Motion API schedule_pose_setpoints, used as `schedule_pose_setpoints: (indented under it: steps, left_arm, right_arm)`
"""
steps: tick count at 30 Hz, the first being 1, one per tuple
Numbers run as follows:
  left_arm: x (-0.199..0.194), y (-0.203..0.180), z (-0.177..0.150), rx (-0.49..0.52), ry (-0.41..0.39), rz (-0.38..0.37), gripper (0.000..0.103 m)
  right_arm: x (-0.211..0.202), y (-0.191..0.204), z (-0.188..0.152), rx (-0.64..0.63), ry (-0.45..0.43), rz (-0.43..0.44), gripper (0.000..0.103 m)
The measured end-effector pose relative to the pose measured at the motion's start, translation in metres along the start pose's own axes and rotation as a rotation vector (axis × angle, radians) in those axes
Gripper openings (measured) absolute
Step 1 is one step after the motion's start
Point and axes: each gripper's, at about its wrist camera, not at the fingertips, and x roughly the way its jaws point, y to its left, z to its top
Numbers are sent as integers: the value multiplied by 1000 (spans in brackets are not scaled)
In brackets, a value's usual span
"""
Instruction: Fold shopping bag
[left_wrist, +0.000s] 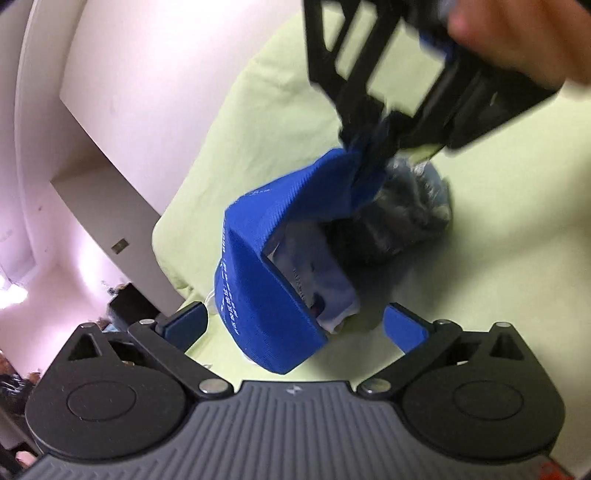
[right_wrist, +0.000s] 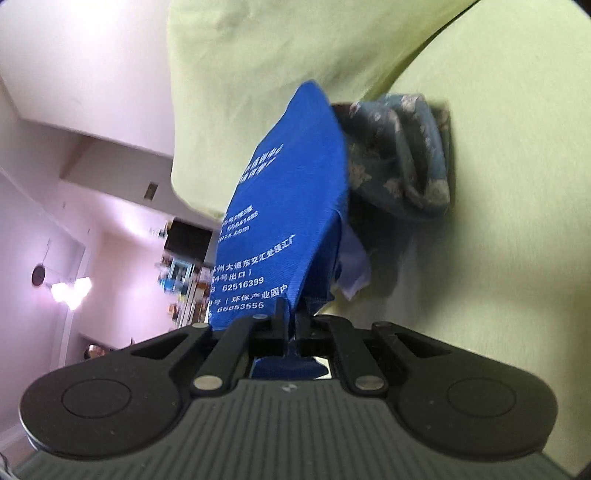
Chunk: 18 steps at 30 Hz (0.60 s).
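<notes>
A blue woven shopping bag (left_wrist: 258, 258) with white printed text hangs crumpled above a light green bed sheet (left_wrist: 498, 295). My right gripper (left_wrist: 365, 147) comes in from the upper right and is shut on the bag's top edge. In the right wrist view, the bag (right_wrist: 280, 192) runs up and away from the closed right gripper (right_wrist: 291, 314). My left gripper (left_wrist: 295, 317) is open, one blue pad (left_wrist: 188, 325) on each side of the bag's lower end, neither pressing on it. Pale cloth (left_wrist: 317, 273) shows inside the bag's fold.
A rolled bundle of dark blue floral fabric (right_wrist: 402, 162) lies on the sheet (right_wrist: 498, 221) just behind the bag. A hand (left_wrist: 517, 37) holds the right gripper. White walls and a room with dark furniture (right_wrist: 188, 236) lie past the bed's left edge.
</notes>
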Motion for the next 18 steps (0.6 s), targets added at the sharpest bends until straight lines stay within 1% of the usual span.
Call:
schedule_pose_setpoints:
  steps: [2, 3, 4, 5, 7, 8, 9, 10, 12, 14, 18]
  left_arm:
    - [14, -1, -2, 7, 9, -3, 102]
    - [20, 0, -3, 6, 8, -12, 97]
    - [25, 2, -5, 8, 1, -24, 88]
    - [30, 4, -5, 10, -4, -32, 82]
    - [44, 9, -4, 16, -13, -41, 61]
    - [49, 12, -4, 15, -18, -46, 56]
    - [52, 16, -5, 7, -24, -52, 38]
    - [54, 21, -6, -5, -28, -62, 13]
    - [45, 32, -6, -65, -25, -115, 11]
    - [27, 42, -5, -121, -19, -159, 11]
    - [16, 60, -5, -151, 0, -162, 10]
  right_arm:
    - [-4, 2, 0, -14, 15, 9, 4]
    - [-5, 3, 0, -24, 26, 5, 4]
    - [-7, 4, 0, -32, 36, 1, 4]
    - [-10, 4, 1, -39, 43, -4, 4]
    - [-15, 5, 3, -53, 58, -12, 4]
    - [-17, 5, 5, -58, 62, -16, 4]
    - [-19, 3, 6, -60, 60, -18, 4]
    - [-20, 1, 7, -60, 57, -20, 5]
    - [-16, -10, 8, -34, 57, -39, 9]
    - [-7, -27, 9, 47, 58, -33, 14]
    - [23, -64, 4, 253, 87, 6, 16]
